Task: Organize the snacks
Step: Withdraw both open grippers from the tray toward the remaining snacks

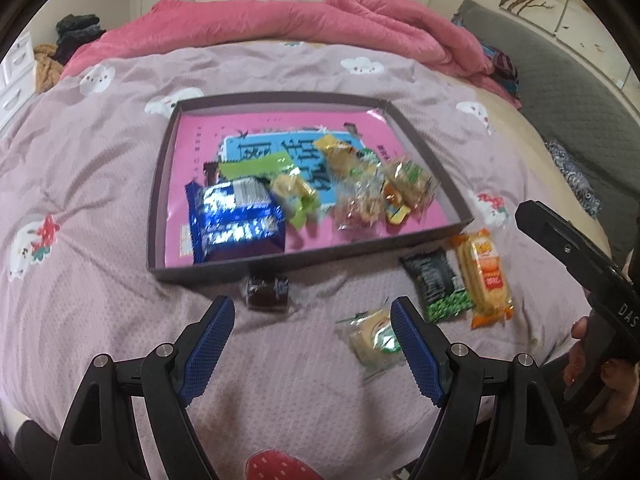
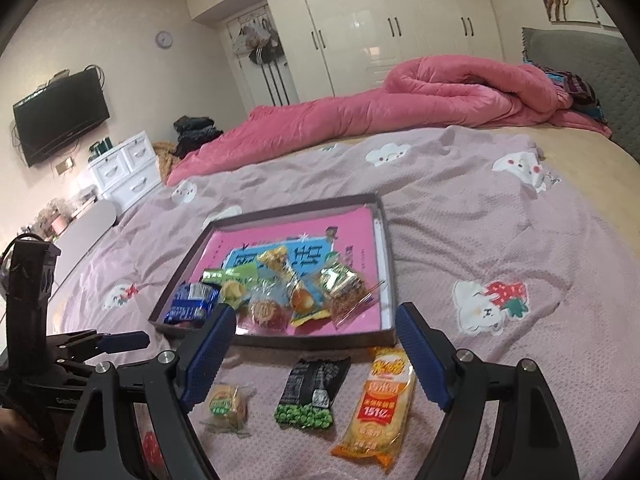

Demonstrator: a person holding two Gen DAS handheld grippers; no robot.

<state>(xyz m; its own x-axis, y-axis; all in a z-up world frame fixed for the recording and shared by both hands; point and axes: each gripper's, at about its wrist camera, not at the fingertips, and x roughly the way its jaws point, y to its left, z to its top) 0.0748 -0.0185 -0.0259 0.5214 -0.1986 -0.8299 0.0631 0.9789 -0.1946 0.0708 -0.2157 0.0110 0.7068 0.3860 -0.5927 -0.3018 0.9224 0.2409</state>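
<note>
On the mauve quilted bed, our left claw hung open; we judged it should straddle the small dark-wrapped cake squarely before squeezing.

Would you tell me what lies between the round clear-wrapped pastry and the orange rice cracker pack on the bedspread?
The black-and-green pea packet lies between the pastry and the cracker pack, shown best in the right wrist view.

Home bedroom: bed, pink quilt, wardrobe, wall TV.
</note>
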